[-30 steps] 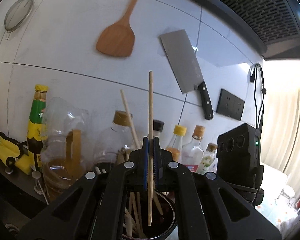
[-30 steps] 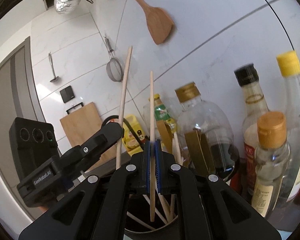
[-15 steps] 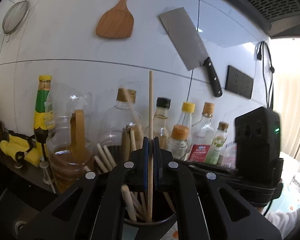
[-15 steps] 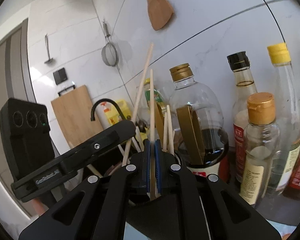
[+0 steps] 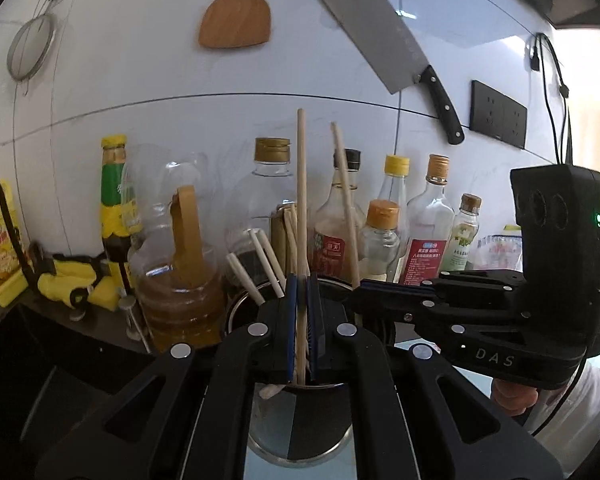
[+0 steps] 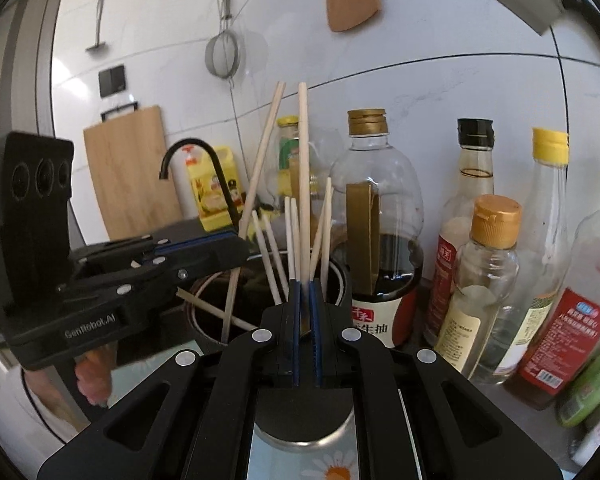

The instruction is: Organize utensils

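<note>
My left gripper (image 5: 302, 280) is shut on a wooden chopstick (image 5: 301, 200) that stands upright, its lower end inside the metal utensil holder (image 5: 300, 436). My right gripper (image 6: 305, 286) is shut on another wooden chopstick (image 6: 304, 168), also upright with its lower end in the same holder (image 6: 204, 296). Several chopsticks (image 6: 278, 252) stand loose in the holder. The right gripper shows at the right of the left wrist view (image 5: 360, 292), its chopstick (image 5: 346, 208) leaning. The left gripper shows at the left of the right wrist view (image 6: 236, 248).
A row of sauce and oil bottles (image 5: 432, 220) stands against the tiled wall behind the holder. A cleaver (image 5: 388, 52), wooden spatula (image 5: 236, 20) and strainer (image 5: 30, 46) hang above. A black faucet (image 6: 204, 172) and cutting board (image 6: 132, 172) are at the left.
Both grippers have come down with their chopsticks, whose lower ends now sit deeper in the holder. The two grippers are closer together.
</note>
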`<state>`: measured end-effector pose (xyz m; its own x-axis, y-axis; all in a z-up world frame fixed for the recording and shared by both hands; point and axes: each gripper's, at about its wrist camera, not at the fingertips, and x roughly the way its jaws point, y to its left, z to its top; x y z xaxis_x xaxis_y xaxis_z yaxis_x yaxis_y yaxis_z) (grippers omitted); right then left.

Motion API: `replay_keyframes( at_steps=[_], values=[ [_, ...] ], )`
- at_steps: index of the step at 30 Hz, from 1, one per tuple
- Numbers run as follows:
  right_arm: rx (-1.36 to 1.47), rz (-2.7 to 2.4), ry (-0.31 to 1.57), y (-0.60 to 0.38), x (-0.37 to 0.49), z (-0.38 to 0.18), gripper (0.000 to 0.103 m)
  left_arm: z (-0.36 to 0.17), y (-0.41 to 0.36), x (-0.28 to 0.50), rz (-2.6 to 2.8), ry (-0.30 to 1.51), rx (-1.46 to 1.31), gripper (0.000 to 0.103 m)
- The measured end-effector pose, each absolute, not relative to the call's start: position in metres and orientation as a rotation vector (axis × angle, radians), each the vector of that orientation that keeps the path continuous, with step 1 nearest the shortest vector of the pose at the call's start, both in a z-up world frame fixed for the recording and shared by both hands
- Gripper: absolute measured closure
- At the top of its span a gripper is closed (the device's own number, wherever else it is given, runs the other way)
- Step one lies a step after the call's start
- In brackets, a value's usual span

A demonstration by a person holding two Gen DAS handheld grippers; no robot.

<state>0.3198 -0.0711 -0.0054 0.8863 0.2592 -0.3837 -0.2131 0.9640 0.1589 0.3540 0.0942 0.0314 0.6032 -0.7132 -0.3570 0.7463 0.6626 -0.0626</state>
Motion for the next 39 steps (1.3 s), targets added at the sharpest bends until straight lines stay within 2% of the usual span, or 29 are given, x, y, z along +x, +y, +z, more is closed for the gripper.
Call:
replay_keyframes(
  at_steps=[4, 7, 13, 15, 19, 20, 22, 24, 26, 30, 33, 35, 39],
  values=[
    [0.064, 0.226, 0.447, -0.066, 0.321, -0.002, 0.097, 0.035, 0.092, 0.355, -0.83, 0.414, 0.116, 0.097],
    [0.046, 0.226, 0.46, -0.063, 0.321, 0.001, 0.096, 0.037, 0.093, 0.356, -0.843, 0.428, 0.098, 0.092],
    [0.009, 0.214, 0.463, -0.063, 0.311, 0.008, 0.096, 0.049, 0.108, 0.356, -0.85, 0.405, 0.027, 0.072],
    [0.001, 0.205, 0.459, -0.064, 0.307, 0.011, 0.096, 0.057, 0.116, 0.353, -0.854, 0.379, 0.005, 0.057],
    [-0.023, 0.19, 0.438, -0.066, 0.291, 0.019, 0.095, 0.073, 0.128, 0.346, -0.851, 0.346, -0.016, 0.045],
    [-0.024, 0.186, 0.436, -0.067, 0.286, 0.02, 0.093, 0.076, 0.131, 0.344, -0.838, 0.34, -0.018, 0.038],
    [-0.022, 0.179, 0.435, -0.068, 0.278, 0.022, 0.072, 0.08, 0.136, 0.34, -0.812, 0.329, -0.015, 0.029],
    [-0.02, 0.175, 0.421, -0.068, 0.267, 0.024, 0.06, 0.082, 0.141, 0.333, -0.778, 0.325, -0.002, 0.01],
    [-0.023, 0.185, 0.413, -0.066, 0.255, 0.025, 0.057, 0.081, 0.147, 0.325, -0.743, 0.319, 0.007, 0.006],
    [-0.032, 0.198, 0.402, -0.061, 0.234, 0.027, 0.046, 0.071, 0.158, 0.309, -0.719, 0.371, 0.0, 0.006],
    [-0.023, 0.209, 0.388, -0.059, 0.215, 0.024, 0.032, 0.06, 0.165, 0.296, -0.712, 0.42, -0.018, 0.006],
    [-0.003, 0.222, 0.393, -0.061, 0.203, 0.021, 0.019, 0.054, 0.169, 0.286, -0.679, 0.437, -0.019, 0.006],
    [0.018, 0.203, 0.4, -0.066, 0.187, 0.015, 0.012, 0.042, 0.174, 0.25, -0.645, 0.409, 0.003, 0.006]
  ],
)
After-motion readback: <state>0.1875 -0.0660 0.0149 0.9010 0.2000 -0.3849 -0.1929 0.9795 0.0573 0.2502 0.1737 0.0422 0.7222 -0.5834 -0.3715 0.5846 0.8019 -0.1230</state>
